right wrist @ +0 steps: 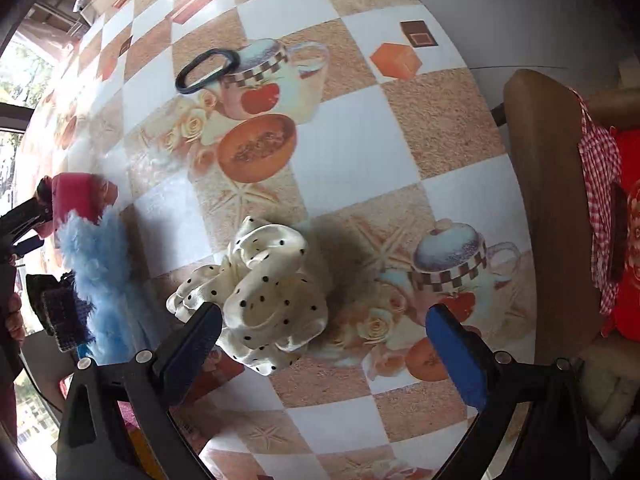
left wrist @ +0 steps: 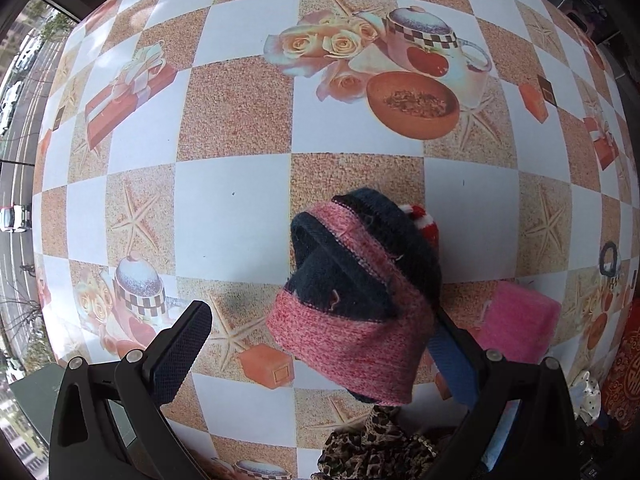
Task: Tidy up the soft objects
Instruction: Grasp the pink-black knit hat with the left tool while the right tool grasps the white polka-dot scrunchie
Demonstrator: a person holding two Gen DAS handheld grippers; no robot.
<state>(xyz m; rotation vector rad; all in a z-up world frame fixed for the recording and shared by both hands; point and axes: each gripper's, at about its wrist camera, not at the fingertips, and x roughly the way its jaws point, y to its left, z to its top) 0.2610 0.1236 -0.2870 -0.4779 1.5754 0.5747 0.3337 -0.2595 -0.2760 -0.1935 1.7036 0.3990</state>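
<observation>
Knitwear is dominating the left wrist view: a pink and dark navy knitted hat is draping over the blue pad of the left claw, whose two fingers are standing wide apart, one finger bare at the lower left and the other mostly covered by the hat. Whether the hat is merely hanging on that pad or resting partly on the worktop I cannot tell. Peeking out behind the hat is a small red and white knitted piece, and just beside it to the right a bright pink soft item is lying on the checkered, picture-printed cloth. A leopard-print fabric is sitting at the bottom edge, below the hat. In the right wrist view the right claw is also gaping wide and holding nothing, with a cream satin scrunchie with black dots lying on the worktop between its fingers, close against the left one. A fluffy light blue piece is lying well to the left, with a dark navy knitted item beside it. Farther back, a black hair band is resting flat on the printed teacup. A brown chair back with a red gingham cloth over it is standing at the right edge.
</observation>
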